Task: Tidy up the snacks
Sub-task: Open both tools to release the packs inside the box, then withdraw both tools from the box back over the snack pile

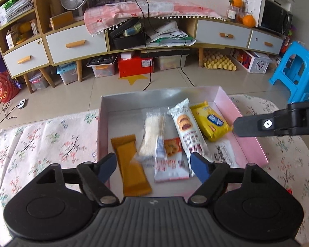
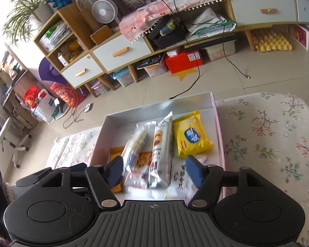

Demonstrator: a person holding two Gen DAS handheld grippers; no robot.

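Observation:
A shallow pink box [image 1: 251,144] with a silver inside [image 2: 154,107] sits on the floral cloth. In it lie an orange-brown wafer packet [image 1: 131,164] [image 2: 115,151], a clear cracker packet [image 1: 152,135] [image 2: 137,144], an orange-printed cookie packet [image 1: 172,150] [image 2: 143,160], a long white biscuit packet [image 1: 187,131] [image 2: 161,148] and a yellow packet [image 1: 211,121] [image 2: 190,138]. My left gripper [image 1: 154,164] hovers open over the box's near end, gripping nothing. My right gripper [image 2: 155,170] is open too, above the packets. One of its fingers [image 1: 247,126] reaches in beside the yellow packet.
The floral cloth [image 1: 41,144] covers the table to the left and right of the box [image 2: 267,144]. Beyond the table edge is tiled floor with cables [image 1: 185,72], a low cabinet [image 1: 76,45] and a blue stool [image 1: 296,70] at the right.

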